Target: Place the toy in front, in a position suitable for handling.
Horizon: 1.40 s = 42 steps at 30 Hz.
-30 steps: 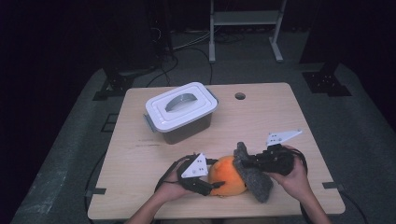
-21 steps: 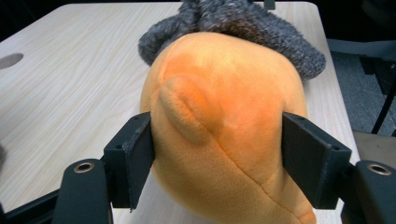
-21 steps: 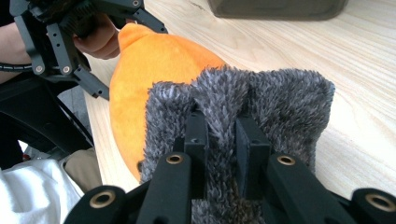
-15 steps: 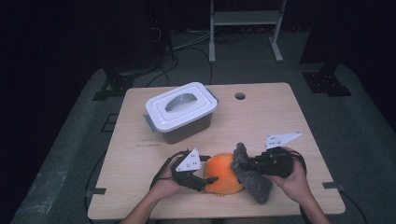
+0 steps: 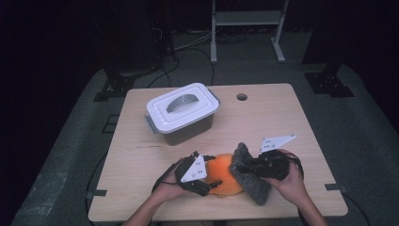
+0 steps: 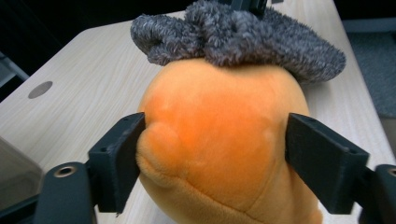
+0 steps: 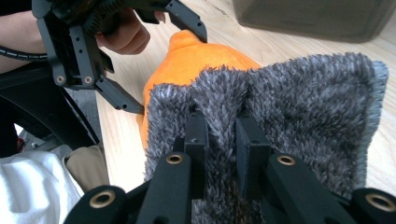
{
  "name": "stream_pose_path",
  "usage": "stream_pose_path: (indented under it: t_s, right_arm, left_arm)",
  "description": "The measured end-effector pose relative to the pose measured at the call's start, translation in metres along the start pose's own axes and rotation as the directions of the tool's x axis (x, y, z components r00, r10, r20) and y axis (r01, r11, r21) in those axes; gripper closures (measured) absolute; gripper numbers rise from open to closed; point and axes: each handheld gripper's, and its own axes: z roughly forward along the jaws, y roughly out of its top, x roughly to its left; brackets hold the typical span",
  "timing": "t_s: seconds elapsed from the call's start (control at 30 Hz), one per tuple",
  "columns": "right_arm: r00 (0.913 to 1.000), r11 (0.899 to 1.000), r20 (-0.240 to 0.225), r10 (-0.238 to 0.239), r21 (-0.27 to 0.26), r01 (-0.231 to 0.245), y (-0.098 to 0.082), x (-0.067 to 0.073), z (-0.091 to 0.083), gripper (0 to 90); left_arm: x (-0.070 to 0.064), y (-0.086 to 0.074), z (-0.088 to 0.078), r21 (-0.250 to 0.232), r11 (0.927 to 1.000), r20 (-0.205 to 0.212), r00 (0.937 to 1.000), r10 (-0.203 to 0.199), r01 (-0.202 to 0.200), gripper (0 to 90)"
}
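1. a pale wood worktop (image 5: 277,122) stands in a dark room, with a lidded grey box (image 5: 182,113) near its far left and the work at the near edge.
2. the orange plush toy (image 5: 225,173) lies near the front edge between both hands, a grey fuzzy cloth (image 5: 250,173) draped against its right side.
3. the right gripper (image 7: 219,135) has its jaws pinched together on a fold of the cloth; if that thin fold slips out, the cloth would likely flop off the plush.
4. the left gripper (image 6: 212,149) has its jaws apart around the plush, the left one touching, the right one just clear. with that side loose, a pull on the cloth could drag or roll the plush toward the edge.
5. against the earlier frames: the left jaws have just been opening with the plush between them, and more orange now shows beside the left gripper's plate; box and right hand look unchanged.
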Motion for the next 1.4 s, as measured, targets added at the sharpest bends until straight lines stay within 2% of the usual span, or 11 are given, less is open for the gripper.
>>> stream_pose_path:
  t_s: [0.27,0.37,0.47,0.57,0.63,0.7,0.83,1.03,1.17,1.3,1.4]
  right_arm:
    - [0.9983,0.999,0.046,0.037,0.019,-0.038,-0.011,-0.013,-0.007,76.4]
    - [0.9976,0.999,0.051,0.046,0.016,-0.046,-0.01,-0.012,-0.009,76.4]
    - [1.0,1.0,-0.007,0.004,-0.029,-0.004,-0.001,0.002,-0.009,75.9]
    - [0.9992,0.999,-0.012,-0.037,-0.001,0.037,0.005,0.012,-0.001,75.7]
    - [0.9993,0.999,-0.002,-0.037,0.022,0.037,0.003,0.01,0.005,75.8]
    - [0.9997,0.999,0.002,-0.026,0.025,0.026,0.001,0.007,0.007,75.9]
    - [0.9999,1.0,0.015,-0.003,0.015,0.002,0.0,0.001,0.004,75.9]
    - [0.9998,1.0,0.014,0.011,0.006,-0.011,-0.001,-0.004,0.004,75.9]
    - [0.9991,1.0,0.03,0.031,0.003,-0.031,-0.003,-0.011,0.002,75.9]
    - [0.9983,0.999,0.029,0.05,-0.003,-0.05,-0.005,-0.014,0.002,76.0]
    - [0.9986,0.999,0.039,0.035,0.002,-0.035,-0.001,-0.01,0.003,76.2]
  left_arm:
    - [0.01,-0.008,-0.001,0.031,0.9956,-0.013,0.996,-0.088,0.089,24.4]
    - [0.012,-0.009,-0.001,0.039,0.9944,-0.019,0.995,-0.098,0.098,24.4]
    - [0.014,-0.011,-0.001,0.039,0.9915,-0.023,0.9921,-0.123,0.124,24.3]
    - [0.015,-0.012,-0.001,0.036,0.9907,-0.024,0.9912,-0.13,0.131,24.2]
    - [0.014,-0.01,-0.002,0.021,0.9929,-0.023,0.9929,-0.117,0.117,23.0]
    - [0.012,-0.007,-0.005,-0.017,0.998,-0.037,0.9974,-0.062,0.061,18.9]
    - [0.008,-0.003,-0.007,-0.071,0.9973,-0.033,0.9992,-0.025,0.022,13.4]
    - [0.005,-0.007,0.002,-0.007,0.9998,-0.029,0.9994,0.017,-0.017,9.3]
    - [0.008,-0.011,0.007,0.004,1.0,-0.027,0.9996,-0.009,0.009,8.1]
    - [0.009,-0.011,0.009,0.041,0.999,-0.008,0.9998,-0.017,0.018,27.7]
    - [0.009,-0.009,0.007,0.036,0.9991,0.004,0.9997,-0.023,0.023,42.4]
